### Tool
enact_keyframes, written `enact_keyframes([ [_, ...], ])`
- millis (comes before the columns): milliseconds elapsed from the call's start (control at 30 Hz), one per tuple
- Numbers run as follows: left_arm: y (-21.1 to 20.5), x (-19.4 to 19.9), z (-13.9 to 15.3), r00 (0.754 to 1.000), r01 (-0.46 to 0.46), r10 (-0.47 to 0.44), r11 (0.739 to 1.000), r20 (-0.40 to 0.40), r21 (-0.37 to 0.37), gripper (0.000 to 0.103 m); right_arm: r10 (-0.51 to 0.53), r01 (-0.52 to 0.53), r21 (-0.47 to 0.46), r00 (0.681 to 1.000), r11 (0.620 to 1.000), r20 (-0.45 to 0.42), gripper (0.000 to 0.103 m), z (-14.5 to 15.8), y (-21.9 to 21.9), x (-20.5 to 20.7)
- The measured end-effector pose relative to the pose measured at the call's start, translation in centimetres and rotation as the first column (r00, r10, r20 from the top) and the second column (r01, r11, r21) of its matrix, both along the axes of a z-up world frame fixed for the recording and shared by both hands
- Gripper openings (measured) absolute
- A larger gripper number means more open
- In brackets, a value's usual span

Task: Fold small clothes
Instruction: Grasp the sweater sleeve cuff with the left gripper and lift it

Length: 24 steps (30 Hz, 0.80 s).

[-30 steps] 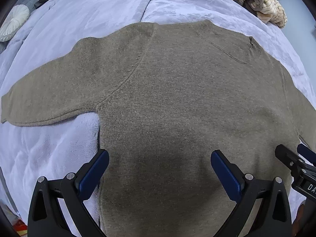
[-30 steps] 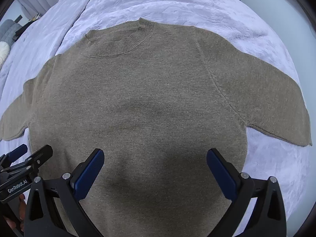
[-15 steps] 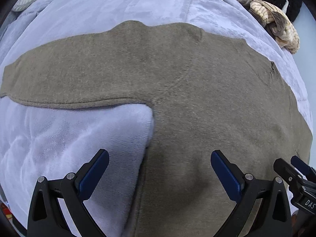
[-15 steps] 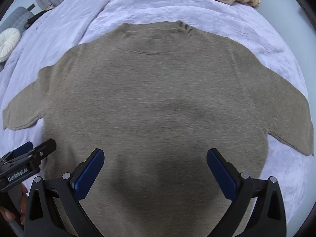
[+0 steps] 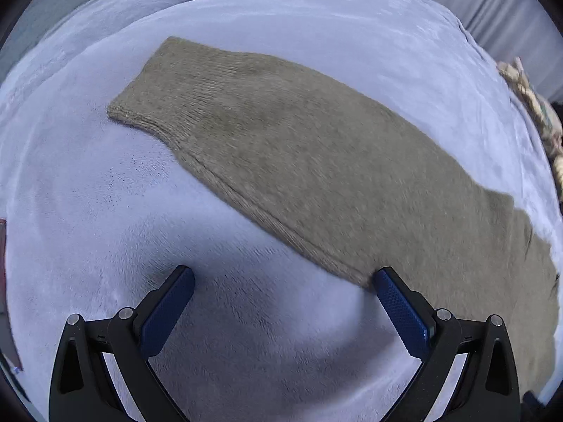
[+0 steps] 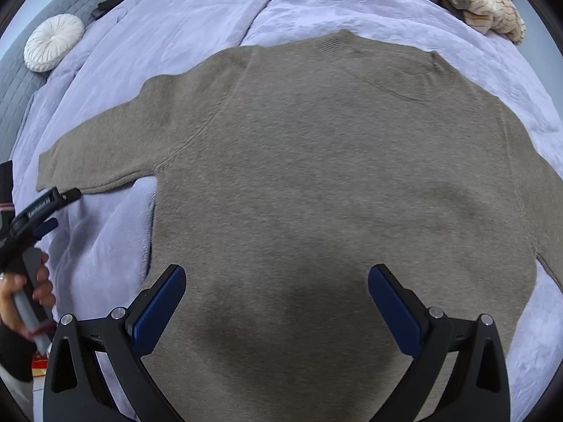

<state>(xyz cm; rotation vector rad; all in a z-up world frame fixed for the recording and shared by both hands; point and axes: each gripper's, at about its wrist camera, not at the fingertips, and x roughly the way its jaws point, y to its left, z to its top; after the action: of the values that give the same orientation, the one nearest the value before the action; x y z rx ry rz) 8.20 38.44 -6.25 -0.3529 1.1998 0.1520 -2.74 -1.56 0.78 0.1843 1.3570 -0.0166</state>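
Left wrist view: the left gripper (image 5: pixel 283 299) has its blue-padded fingers (image 5: pixel 167 311) spread wide apart with nothing between them, over bare lavender blanket (image 5: pixel 88 211). Just beyond, a sleeve (image 5: pixel 281 147) of the olive-brown knit sweater lies flat on the blanket, running from its cuff at far left down to the near right, where its lower edge passes just beside the right-hand fingertip; whether they touch cannot be told. The picture is a little blurred.

Right wrist view: the right gripper (image 6: pixel 276 297) is likewise wide apart and empty, above the lower middle of the sweater (image 6: pixel 334 176), which lies spread flat, collar at the far side. At the left edge a hand (image 6: pixel 21 292) holds the left gripper near the left sleeve's cuff. A round white cushion (image 6: pixel 52 42) sits far left, and a cream patterned garment (image 6: pixel 485 3) lies far right
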Motion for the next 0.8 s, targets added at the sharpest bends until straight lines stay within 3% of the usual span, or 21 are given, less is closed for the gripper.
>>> enact_keyframes([
  [100,2.7,1.1,0.3,0.996,-0.049,0.06,0.988,0.067,-0.144,0.103,0.016,-0.016,-0.004,1.0,1.0,-0.012,0.103,-0.3,1.1,0.1],
  [267,3.3,2.1,1.2,0.983,-0.048,0.096,0.957,0.157,-0.285,0.1,0.024,-0.024,0.002,0.999,1.0,-0.027,0.103,-0.6,2.1,0.1],
  [300,2.8,2.2,1.1,0.982,-0.051,0.102,0.952,0.158,-0.302,0.085,0.025,-0.025,0.003,0.999,1.0,-0.027,0.103,-0.6,2.2,0.0],
  [333,2.9,2.4,1.0,0.983,-0.05,0.104,0.945,0.153,-0.322,0.063,0.026,-0.026,0.005,0.999,1.0,-0.028,0.103,-0.6,2.2,0.0],
  [367,3.0,2.7,0.9,0.985,-0.048,0.101,0.941,0.142,-0.336,0.052,0.026,-0.026,0.008,0.999,1.0,-0.027,0.103,-0.6,2.3,0.0],
  [400,2.4,3.1,0.7,0.985,-0.043,0.098,0.935,0.139,-0.351,0.027,0.025,-0.025,0.01,0.999,1.0,-0.026,0.103,-0.7,2.3,0.2],
  [433,2.5,3.3,0.6,0.985,-0.016,0.083,0.917,0.151,-0.399,0.011,0.023,-0.023,0.017,0.999,1.0,-0.022,0.103,-0.7,2.2,0.1],
  [467,2.1,3.0,0.8,0.982,0.006,0.077,0.898,0.17,-0.44,0.01,0.021,-0.02,0.024,1.0,1.0,-0.019,0.103,-0.6,2.1,0.1],
  [600,-1.8,4.0,3.5,0.965,0.102,0.018,0.893,0.263,-0.438,0.01,0.004,-0.005,0.039,1.0,0.999,0.015,0.103,0.1,0.9,-0.7],
  [667,-3.9,3.8,5.7,0.947,0.192,-0.044,0.873,0.32,-0.449,0.01,-0.01,0.009,0.049,0.999,0.999,0.033,0.103,0.4,0.3,-0.9],
  [800,-11.1,3.7,10.2,0.88,0.403,-0.214,0.809,0.424,-0.427,0.01,-0.073,0.067,0.087,0.994,0.994,0.077,0.103,1.3,-1.9,-1.8],
])
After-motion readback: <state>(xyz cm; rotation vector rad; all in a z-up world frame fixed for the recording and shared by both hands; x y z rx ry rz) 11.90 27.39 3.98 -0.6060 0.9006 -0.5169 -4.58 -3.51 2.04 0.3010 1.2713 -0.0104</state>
